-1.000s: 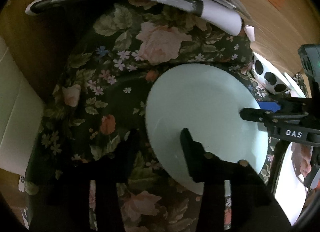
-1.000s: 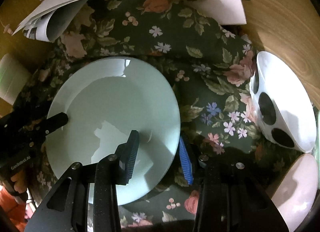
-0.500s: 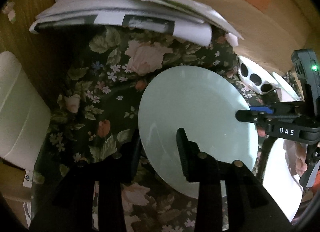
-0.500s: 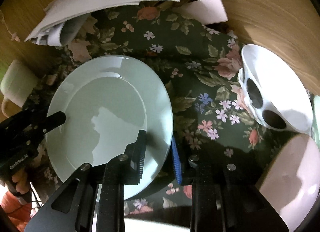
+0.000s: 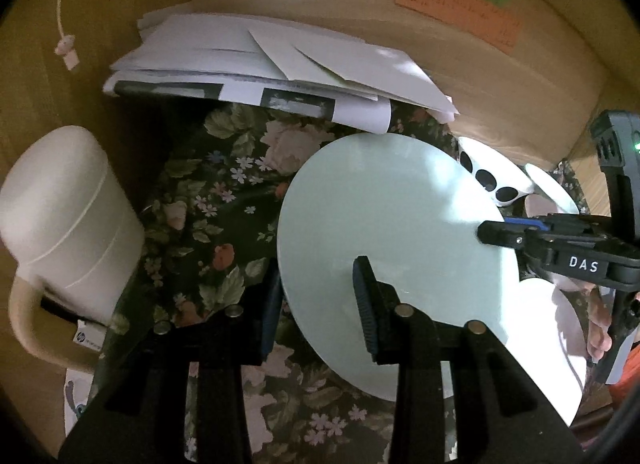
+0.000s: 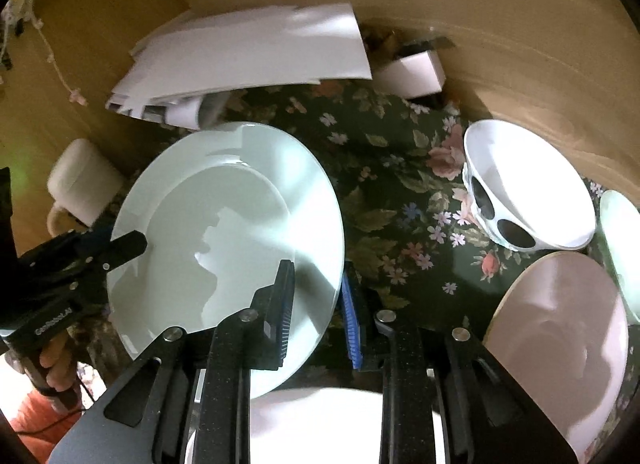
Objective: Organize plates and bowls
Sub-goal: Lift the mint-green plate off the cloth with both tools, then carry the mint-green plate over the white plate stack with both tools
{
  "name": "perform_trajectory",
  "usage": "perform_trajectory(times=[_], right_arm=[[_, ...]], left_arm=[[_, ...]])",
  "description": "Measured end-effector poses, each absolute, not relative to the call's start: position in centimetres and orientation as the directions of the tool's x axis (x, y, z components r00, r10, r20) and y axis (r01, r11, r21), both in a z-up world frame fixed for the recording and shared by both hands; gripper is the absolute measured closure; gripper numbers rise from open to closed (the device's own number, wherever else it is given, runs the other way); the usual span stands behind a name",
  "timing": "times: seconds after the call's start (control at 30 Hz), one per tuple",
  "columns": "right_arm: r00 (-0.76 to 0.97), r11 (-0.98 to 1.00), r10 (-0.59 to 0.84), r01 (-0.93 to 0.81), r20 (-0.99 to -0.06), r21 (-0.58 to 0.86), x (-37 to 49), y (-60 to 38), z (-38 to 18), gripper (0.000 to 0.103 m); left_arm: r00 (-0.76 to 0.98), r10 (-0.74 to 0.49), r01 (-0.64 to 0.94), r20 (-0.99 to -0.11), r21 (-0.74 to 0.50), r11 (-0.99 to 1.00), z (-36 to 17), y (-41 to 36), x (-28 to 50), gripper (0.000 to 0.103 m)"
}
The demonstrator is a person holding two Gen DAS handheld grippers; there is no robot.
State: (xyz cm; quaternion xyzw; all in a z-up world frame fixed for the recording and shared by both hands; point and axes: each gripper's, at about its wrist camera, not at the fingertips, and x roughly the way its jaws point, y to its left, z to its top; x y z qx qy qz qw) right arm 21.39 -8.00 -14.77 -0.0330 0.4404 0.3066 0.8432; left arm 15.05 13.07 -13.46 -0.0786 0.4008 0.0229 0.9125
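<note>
A pale green plate (image 5: pixel 380 223) (image 6: pixel 224 223) hangs tilted above the dark floral cloth (image 5: pixel 208 215), held at opposite rims by both grippers. My left gripper (image 5: pixel 318 288) is shut on its left rim, one finger over the face and one beneath. My right gripper (image 6: pixel 316 284) is shut on its right rim, the blue pads (image 6: pixel 350 316) pinching the edge. Each gripper shows in the other's view: the right gripper (image 5: pixel 494 229) at the plate's far rim, the left gripper (image 6: pixel 128 244) with a hand on its handle.
A white bowl with black dots (image 6: pixel 532 199) (image 5: pixel 492 183) stands right of the plate, a pinkish plate (image 6: pixel 560 344) in front of it and a white plate (image 6: pixel 320 424) under my right gripper. A cream mug (image 5: pixel 68 223) stands left. Loose papers (image 5: pixel 280 63) lie against the wooden back wall.
My right gripper's jaws closed onto the plate's rim. Both grippers then rose and drew back with the plate, lifting it off the cloth; the mug and more dishes came into view.
</note>
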Motion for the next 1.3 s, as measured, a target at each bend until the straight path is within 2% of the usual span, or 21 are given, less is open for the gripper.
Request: perform_trajectory(times=[0.57,1.3], right_arm=[[0.484,0.825,0.497,-0.522,-0.72,0.218,19.3,-9.5,-16.0,0.082],[0.556,0.867,0.478,-0.424,-0.68,0.263,14.1,-17.6,-16.7,0.082]], left_arm=[[0.699,-0.043,-0.061,-0.714,-0.12,0.991,-12.6,9.7,12.6,0.068],[0.688,-0.124,0.057,-0.715,-0.117,0.991,-13.2,2.8,9.2,0.068]])
